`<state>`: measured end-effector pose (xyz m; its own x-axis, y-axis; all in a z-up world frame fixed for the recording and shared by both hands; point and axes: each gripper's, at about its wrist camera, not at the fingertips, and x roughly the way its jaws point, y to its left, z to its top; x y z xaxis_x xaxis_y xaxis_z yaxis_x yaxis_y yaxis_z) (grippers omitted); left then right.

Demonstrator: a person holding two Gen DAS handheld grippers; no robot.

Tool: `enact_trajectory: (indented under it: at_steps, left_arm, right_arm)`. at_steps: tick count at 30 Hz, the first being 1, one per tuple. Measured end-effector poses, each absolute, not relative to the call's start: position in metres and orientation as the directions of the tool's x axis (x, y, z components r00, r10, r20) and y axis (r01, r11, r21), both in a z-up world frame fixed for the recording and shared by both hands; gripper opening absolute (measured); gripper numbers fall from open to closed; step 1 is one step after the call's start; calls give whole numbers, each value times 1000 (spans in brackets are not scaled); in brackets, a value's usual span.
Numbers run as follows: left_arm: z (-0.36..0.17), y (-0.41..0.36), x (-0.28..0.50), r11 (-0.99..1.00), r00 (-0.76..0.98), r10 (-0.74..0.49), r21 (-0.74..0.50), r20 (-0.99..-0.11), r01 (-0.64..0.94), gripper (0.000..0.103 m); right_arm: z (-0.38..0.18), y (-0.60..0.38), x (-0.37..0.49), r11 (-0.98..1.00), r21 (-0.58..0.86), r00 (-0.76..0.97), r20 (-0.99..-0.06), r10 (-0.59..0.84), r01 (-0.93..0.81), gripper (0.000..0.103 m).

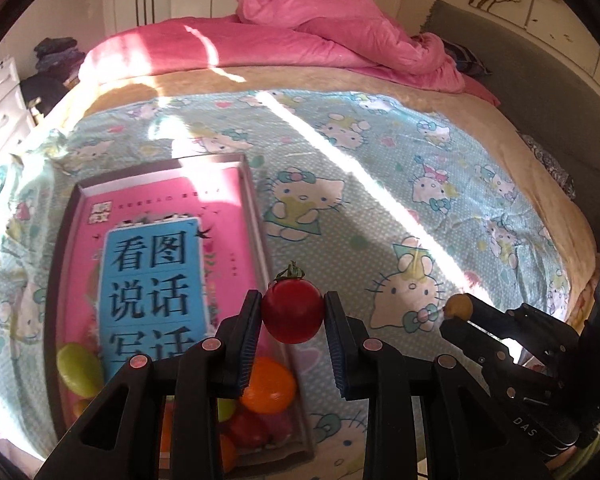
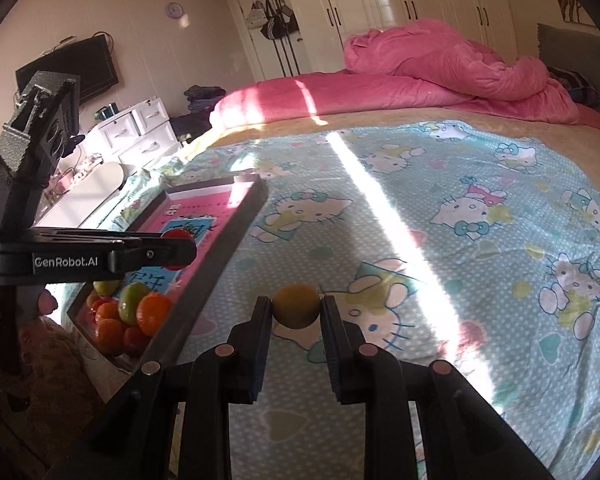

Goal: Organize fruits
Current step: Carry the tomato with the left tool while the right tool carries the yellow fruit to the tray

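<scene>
Tray (image 1: 256,200) holds a book (image 1: 152,264) and fruit pile (image 2: 130,316); left gripper (image 1: 292,314) clamps tomato (image 1: 293,310); right gripper (image 2: 296,306) clamps yellow fruit (image 2: 296,305).

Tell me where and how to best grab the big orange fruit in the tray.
Grip the orange fruit across its round middle, coming down from above. It lies in the near end of the tray, crowded by other fruit and close to the tray's wall, so a sideways approach looks blocked. Both grippers are full now: the left gripper holds a red tomato, the right gripper a yellow fruit.
</scene>
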<state>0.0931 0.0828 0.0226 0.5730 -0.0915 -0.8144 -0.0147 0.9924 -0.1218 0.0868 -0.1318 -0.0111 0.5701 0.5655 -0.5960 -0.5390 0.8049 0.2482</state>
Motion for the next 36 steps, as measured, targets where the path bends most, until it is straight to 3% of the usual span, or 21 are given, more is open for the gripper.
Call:
enact_trajectory:
  at_steps: [16,36]
  left_arm:
    - [40,155,45,983,612,-17,-126,-791,-136,32]
    - [41,195,4,968,615,15,-143,-788,-207,32]
  right_arm:
    - [18,-46,25,674,227,477,-553,683,-703,25]
    - [21,-6,-7,605,193,418,-563,713,-773,25]
